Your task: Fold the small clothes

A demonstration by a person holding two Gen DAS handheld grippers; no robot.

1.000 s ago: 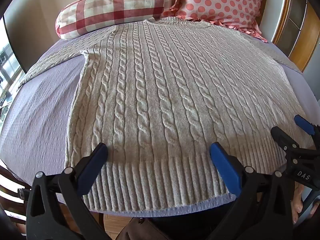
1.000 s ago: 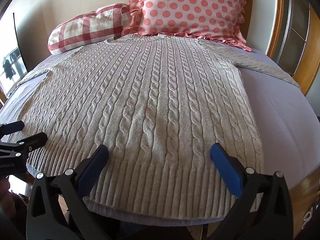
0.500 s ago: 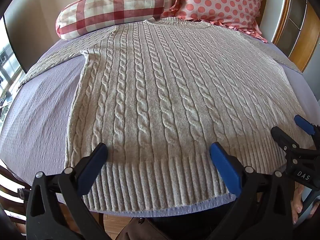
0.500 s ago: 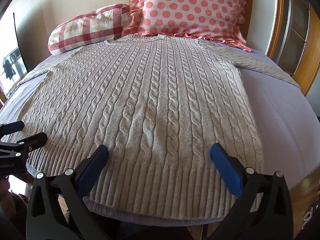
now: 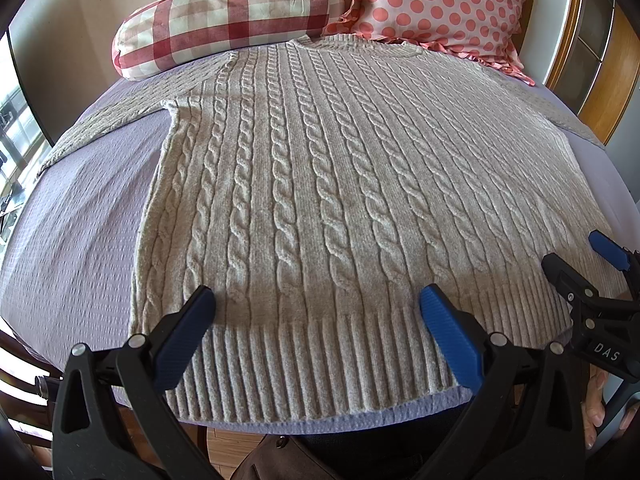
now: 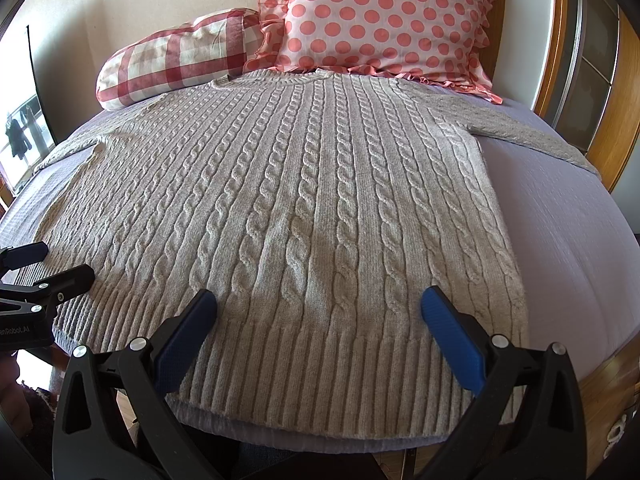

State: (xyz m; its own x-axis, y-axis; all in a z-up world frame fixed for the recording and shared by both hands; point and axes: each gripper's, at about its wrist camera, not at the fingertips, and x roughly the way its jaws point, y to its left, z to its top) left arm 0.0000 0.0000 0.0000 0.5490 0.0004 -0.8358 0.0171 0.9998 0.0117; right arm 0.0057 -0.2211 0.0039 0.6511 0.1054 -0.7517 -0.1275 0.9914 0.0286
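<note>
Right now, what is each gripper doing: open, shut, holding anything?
Left gripper: open, holding nothing, over the sweater hem.
Right gripper: open, holding nothing, over the hem too.

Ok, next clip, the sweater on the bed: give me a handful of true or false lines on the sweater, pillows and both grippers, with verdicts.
1. The sweater lies spread flat on the bed, unfolded. True.
2. The left gripper is clamped on the hem. False: its fingers stand wide apart over the hem and hold nothing.
3. The checked pillow is to the left of the spotted pillow. True.
4. The right gripper is shut. False: it is open too, over the hem's right part.
5. Both sleeves are folded across the chest. False: each sleeve stretches outward on the bed.
</note>
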